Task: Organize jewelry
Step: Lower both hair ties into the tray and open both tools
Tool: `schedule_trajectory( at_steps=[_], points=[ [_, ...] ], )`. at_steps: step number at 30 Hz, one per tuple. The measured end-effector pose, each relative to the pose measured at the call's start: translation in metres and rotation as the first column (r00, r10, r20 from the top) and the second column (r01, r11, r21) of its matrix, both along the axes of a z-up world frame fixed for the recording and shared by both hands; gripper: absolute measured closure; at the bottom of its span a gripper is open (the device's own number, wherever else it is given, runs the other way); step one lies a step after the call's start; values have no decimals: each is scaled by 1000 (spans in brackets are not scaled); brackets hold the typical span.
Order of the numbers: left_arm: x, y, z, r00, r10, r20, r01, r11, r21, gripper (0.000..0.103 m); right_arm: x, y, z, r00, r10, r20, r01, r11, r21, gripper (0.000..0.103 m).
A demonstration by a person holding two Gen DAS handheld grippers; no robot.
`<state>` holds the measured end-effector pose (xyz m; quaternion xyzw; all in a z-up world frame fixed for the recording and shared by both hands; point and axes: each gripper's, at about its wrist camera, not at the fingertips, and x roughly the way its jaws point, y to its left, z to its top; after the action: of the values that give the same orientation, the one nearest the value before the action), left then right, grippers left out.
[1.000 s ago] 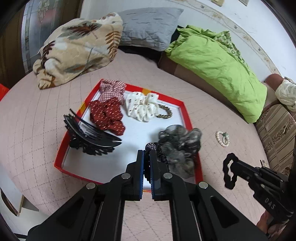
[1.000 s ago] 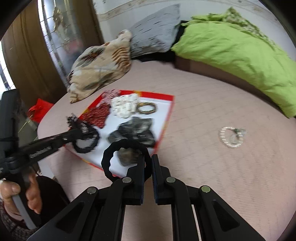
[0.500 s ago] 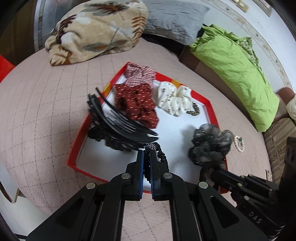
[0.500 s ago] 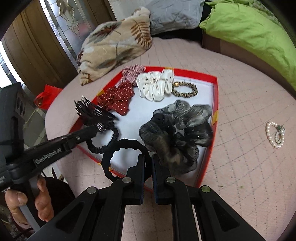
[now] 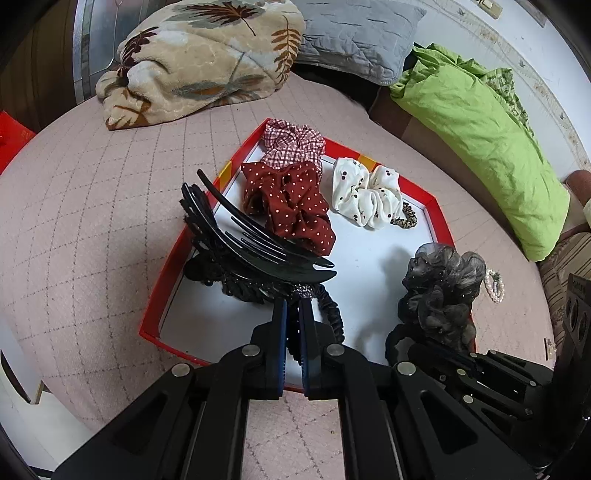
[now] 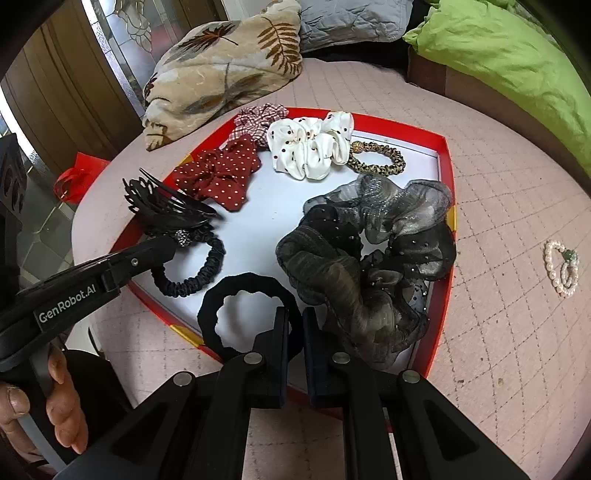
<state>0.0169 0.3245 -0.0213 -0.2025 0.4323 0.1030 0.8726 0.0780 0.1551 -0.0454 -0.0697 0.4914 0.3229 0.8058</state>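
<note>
A red-rimmed tray with a white floor lies on the pink quilt. My left gripper is shut on a black ruched hair tie with a sparkly bead, low over the tray's near left part, beside a black claw clip. My right gripper is shut on a plain black hair band above the tray's near rim, next to a grey gauze scrunchie. A pearl bracelet lies outside the tray.
In the tray lie a red dotted scrunchie, a checked one, a white one and a gold-brown tie. A leaf-print blanket, grey pillow and green quilt are behind. A hand holds the left gripper.
Both grippers have sunk and moved in over the tray, each still holding its black tie. The tray and its scrunchies fill more of both views.
</note>
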Motion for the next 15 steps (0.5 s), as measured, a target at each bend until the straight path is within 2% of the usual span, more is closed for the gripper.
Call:
schedule_trajectory(
  at_steps=[15],
  points=[
    [5,-8,-4,1000,-12,-15,13,999,49,96,3,-6,-2,1000,-7,6,7,1000,-12,94]
  ],
)
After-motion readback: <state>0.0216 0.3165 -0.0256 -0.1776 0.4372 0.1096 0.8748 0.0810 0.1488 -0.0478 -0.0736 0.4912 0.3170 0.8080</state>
